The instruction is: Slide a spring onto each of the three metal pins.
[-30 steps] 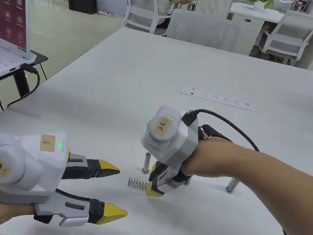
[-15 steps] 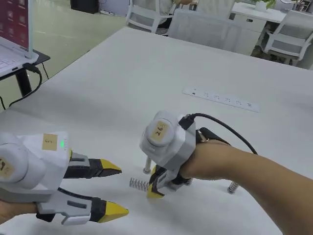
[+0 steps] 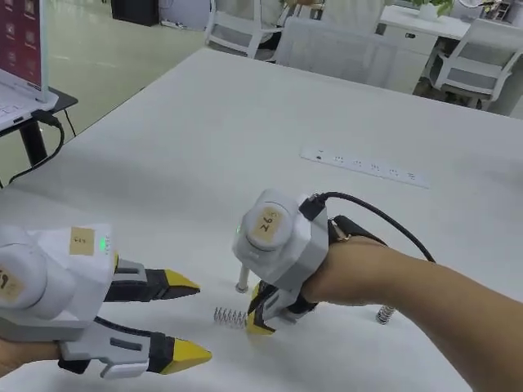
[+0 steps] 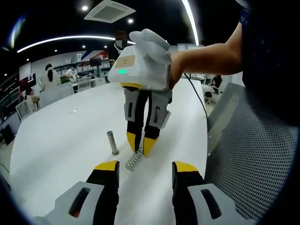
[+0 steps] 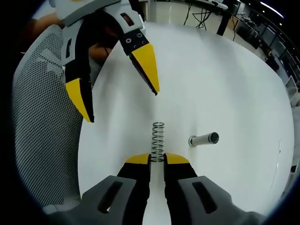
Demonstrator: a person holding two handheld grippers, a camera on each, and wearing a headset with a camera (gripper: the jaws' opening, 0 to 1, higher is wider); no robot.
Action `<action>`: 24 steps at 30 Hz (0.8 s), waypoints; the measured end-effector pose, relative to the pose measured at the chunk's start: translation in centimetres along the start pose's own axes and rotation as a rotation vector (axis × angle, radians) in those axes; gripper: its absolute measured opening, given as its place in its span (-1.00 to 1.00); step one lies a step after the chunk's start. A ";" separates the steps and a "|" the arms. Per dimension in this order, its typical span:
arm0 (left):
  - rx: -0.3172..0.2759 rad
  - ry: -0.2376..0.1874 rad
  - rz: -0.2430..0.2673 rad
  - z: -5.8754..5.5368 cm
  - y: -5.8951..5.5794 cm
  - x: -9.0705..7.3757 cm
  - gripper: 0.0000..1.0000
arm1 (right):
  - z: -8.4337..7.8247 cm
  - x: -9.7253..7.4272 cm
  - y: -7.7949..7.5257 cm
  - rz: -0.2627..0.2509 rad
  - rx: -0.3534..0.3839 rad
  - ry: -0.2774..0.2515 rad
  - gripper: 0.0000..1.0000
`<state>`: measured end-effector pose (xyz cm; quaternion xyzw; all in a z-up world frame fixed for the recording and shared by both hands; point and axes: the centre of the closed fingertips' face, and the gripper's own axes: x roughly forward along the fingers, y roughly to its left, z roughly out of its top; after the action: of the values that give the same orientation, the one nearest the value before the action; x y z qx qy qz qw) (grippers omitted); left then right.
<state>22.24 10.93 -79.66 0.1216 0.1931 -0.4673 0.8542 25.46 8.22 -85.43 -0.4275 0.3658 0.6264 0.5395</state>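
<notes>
A bare metal pin (image 3: 243, 278) stands upright on the white table (image 3: 245, 131). A small coil spring (image 3: 230, 316) lies level just in front of it. My right gripper (image 3: 260, 320) is shut on the spring's near end. In the right gripper view the spring (image 5: 158, 137) sticks out from my gripper (image 5: 157, 159), with the pin (image 5: 202, 139) to its right. My left gripper (image 3: 189, 320) is open and holds nothing, a short way left of the spring. In the left gripper view the gripper (image 4: 146, 166) faces the spring (image 4: 134, 159) and the pin (image 4: 112, 143).
A second spring (image 3: 384, 314) stands upright beyond my right forearm. A white power strip (image 3: 364, 166) lies farther back on the table. A laptop (image 3: 20, 49) sits on a stand off the table's left side, and office chairs (image 3: 237, 24) stand past the far edge.
The head view has shifted slightly. The right gripper stays shut on the spring's end beside the pin, and the left gripper stays open in the same place.
</notes>
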 end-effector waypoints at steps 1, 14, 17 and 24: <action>0.002 0.003 -0.002 -0.1 0.0 0.1 -0.22 | 0.0 -0.2 0.2 0.004 0.004 -0.002 -0.84; 0.028 0.008 -0.040 0.6 -0.4 0.9 -0.27 | 0.4 -3.3 2.2 0.024 0.002 -0.040 -0.84; 0.037 0.006 -0.048 0.8 -0.6 1.1 -0.28 | 0.6 -3.8 2.6 0.031 0.001 -0.052 -0.84; 0.058 0.004 -0.066 1.4 -1.1 1.4 -0.34 | 1.0 -4.8 3.2 0.019 -0.021 -0.059 -0.84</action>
<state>22.32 8.72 -79.04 0.1409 0.1849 -0.5005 0.8339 22.44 6.93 -80.60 -0.4111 0.3472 0.6477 0.5393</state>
